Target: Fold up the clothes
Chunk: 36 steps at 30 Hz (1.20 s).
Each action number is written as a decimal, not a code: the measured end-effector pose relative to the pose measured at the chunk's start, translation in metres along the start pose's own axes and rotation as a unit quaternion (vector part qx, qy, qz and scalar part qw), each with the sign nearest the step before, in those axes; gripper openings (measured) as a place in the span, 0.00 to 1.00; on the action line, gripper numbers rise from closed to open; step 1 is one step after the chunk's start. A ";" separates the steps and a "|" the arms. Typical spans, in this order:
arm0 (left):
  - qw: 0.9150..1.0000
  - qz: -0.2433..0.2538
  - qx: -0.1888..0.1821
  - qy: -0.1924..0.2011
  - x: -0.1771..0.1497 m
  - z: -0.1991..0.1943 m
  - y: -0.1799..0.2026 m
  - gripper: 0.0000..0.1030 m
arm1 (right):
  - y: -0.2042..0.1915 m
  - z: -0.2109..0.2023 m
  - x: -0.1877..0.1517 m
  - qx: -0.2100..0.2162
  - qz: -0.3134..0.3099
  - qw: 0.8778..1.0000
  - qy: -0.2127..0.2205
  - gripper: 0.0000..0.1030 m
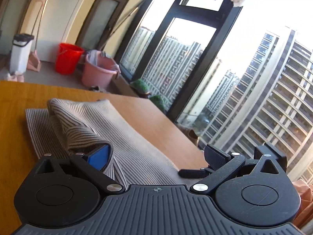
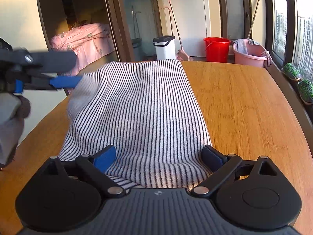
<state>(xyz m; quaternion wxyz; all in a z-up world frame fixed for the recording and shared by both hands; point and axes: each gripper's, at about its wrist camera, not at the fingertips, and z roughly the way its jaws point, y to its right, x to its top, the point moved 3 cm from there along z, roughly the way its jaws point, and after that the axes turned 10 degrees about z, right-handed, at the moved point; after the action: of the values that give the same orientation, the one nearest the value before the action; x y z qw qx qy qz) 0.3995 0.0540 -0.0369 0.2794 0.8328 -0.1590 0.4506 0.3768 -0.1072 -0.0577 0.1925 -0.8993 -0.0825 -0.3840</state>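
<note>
A black-and-white striped garment (image 2: 140,107) lies lengthwise on the wooden table (image 2: 244,107). My right gripper (image 2: 159,157) stands open at the garment's near end, and the cloth lies loose between its two blue pads (image 2: 104,158). My left gripper (image 2: 72,70) shows blurred at the left, where it holds the garment's left edge up off the table. In the left wrist view the left gripper (image 1: 156,157) is open wide. A fold of the striped garment (image 1: 82,129) drapes over its left blue pad (image 1: 98,157). Its right finger (image 1: 215,158) is bare.
Beyond the table's far edge stand a white bin (image 2: 165,47), a red bucket (image 2: 216,49) and a pink basin (image 2: 249,54) with cloths in it. Tall windows (image 1: 176,58) and small green plants (image 2: 291,71) line the right side. A person's sleeve (image 2: 9,121) is at the left.
</note>
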 end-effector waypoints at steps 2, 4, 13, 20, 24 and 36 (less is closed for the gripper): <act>0.998 -0.025 0.047 -0.045 -0.010 0.016 -0.015 1.00 | 0.001 -0.002 -0.001 0.001 -0.004 1.000 -0.001 0.93; 0.992 -0.047 0.103 -0.063 -0.014 0.018 -0.033 1.00 | 0.003 -0.006 -0.003 0.002 -0.004 1.000 -0.002 0.93; 0.991 -0.036 0.122 0.048 0.033 -0.044 -0.040 1.00 | -0.002 -0.016 -0.011 0.016 -0.004 1.000 -0.017 0.98; 0.999 -0.039 -0.014 -0.030 0.000 0.016 -0.020 1.00 | 0.001 -0.023 -0.007 0.016 -0.021 0.999 -0.020 0.99; 0.995 -0.068 -0.009 -0.072 -0.017 0.042 -0.033 1.00 | -0.022 -0.054 -0.004 0.036 -0.118 0.992 -0.002 0.92; 0.995 -0.074 -0.014 -0.071 -0.012 0.055 -0.044 1.00 | -0.104 -0.052 -0.073 0.080 -0.432 0.898 -0.024 0.80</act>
<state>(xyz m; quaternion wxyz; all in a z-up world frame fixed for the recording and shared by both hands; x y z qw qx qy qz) 0.4523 0.0552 -0.0848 0.3115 0.8683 -0.1225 0.3660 0.2615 -0.0337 -0.0479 0.0766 -0.7661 -0.4976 -0.3994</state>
